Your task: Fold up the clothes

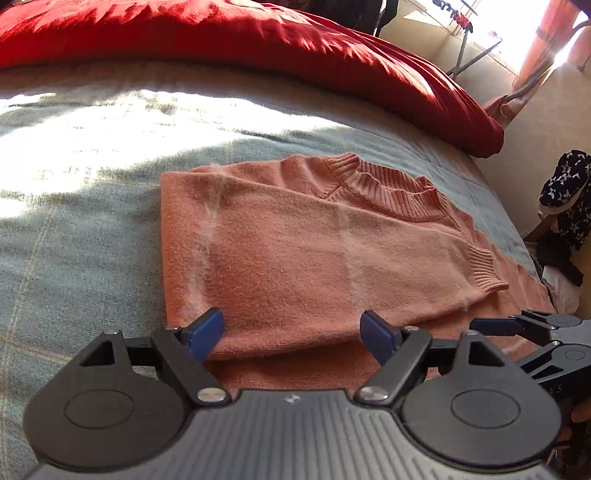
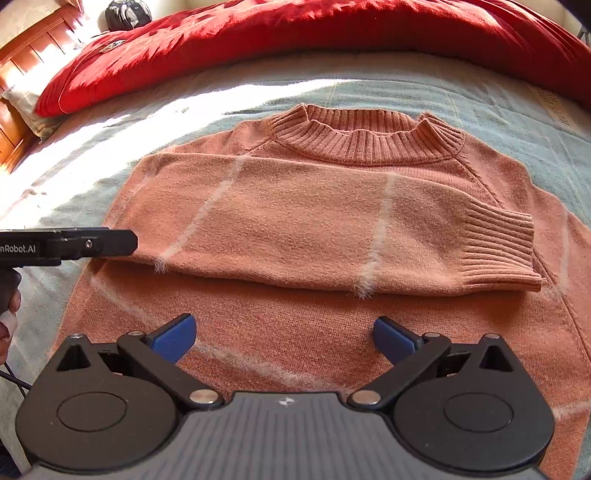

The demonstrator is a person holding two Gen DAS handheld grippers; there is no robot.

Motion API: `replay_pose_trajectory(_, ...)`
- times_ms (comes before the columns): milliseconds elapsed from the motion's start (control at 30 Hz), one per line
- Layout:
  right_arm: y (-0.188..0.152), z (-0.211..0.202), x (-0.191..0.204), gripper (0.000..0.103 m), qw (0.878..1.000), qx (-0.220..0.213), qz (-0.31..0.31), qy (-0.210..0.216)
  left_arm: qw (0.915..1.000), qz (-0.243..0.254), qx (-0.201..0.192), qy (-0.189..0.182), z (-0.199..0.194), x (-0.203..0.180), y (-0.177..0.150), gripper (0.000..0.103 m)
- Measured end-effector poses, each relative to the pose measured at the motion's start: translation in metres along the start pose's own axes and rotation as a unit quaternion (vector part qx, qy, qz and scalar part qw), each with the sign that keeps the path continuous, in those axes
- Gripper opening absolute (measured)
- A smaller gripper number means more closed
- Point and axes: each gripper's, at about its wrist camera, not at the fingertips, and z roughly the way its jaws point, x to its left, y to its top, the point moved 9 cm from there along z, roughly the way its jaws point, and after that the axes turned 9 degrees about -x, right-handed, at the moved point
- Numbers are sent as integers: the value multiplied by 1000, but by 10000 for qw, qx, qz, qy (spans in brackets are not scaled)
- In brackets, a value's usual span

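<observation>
A bed covered by a pale grey-blue woven blanket carries everything, with bright sunlight falling across its left part. A salmon-orange knitted sweater with thin white stripes lies flat on it, ribbed collar toward the far side and one sleeve folded across the chest. Along the far edge lies a rumpled red quilt.

sweater: 1 | grippers: 2, left gripper, right gripper | blue fingers: 2 each | red duvet: 1 | bed: 1 | backpack: 1
</observation>
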Motion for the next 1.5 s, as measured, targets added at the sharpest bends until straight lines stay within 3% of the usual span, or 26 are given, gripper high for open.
replay_pose_trajectory(167,5,-4,9,103,9999,-46,50,136,9994,29,-278,-199,-15,-3,7,83)
replay_pose_trajectory(667,-34,-4,41,103,9971,582,-379,309,9980,282,457,-336,-14,-5,-34,84)
replay_pose_trajectory(833,-43,-18,33,103,9976,491,-360,344,9958,611,566,-379,-15,-22,-38,84)
replay_pose_trajectory(1067,-49,-39,-7,103,9994,236,162,185,9895,1212,652,-441,-15,-57,-38,84)
replay_pose_trajectory(1167,-60,-48,-32,103,9987,235,456,72,9828,1421,1078,-487,-2,-71,-54,85)
replay_pose_trajectory(1267,-78,-63,-58,103,9970,319,698,-65,9770,1721,1208,-362,7,-79,-71,93)
replay_pose_trajectory(1333,-89,-72,-72,103,9957,361,845,-121,9738,1896,1239,-196,6,-86,-72,94)
replay_pose_trajectory(1400,-94,-81,-81,103,9947,276,980,-136,9745,1899,1173,-229,2,-97,-65,93)
replay_pose_trajectory(1500,-100,-89,-91,103,9923,205,1217,-75,9803,1648,932,-561,2,-122,-46,94)
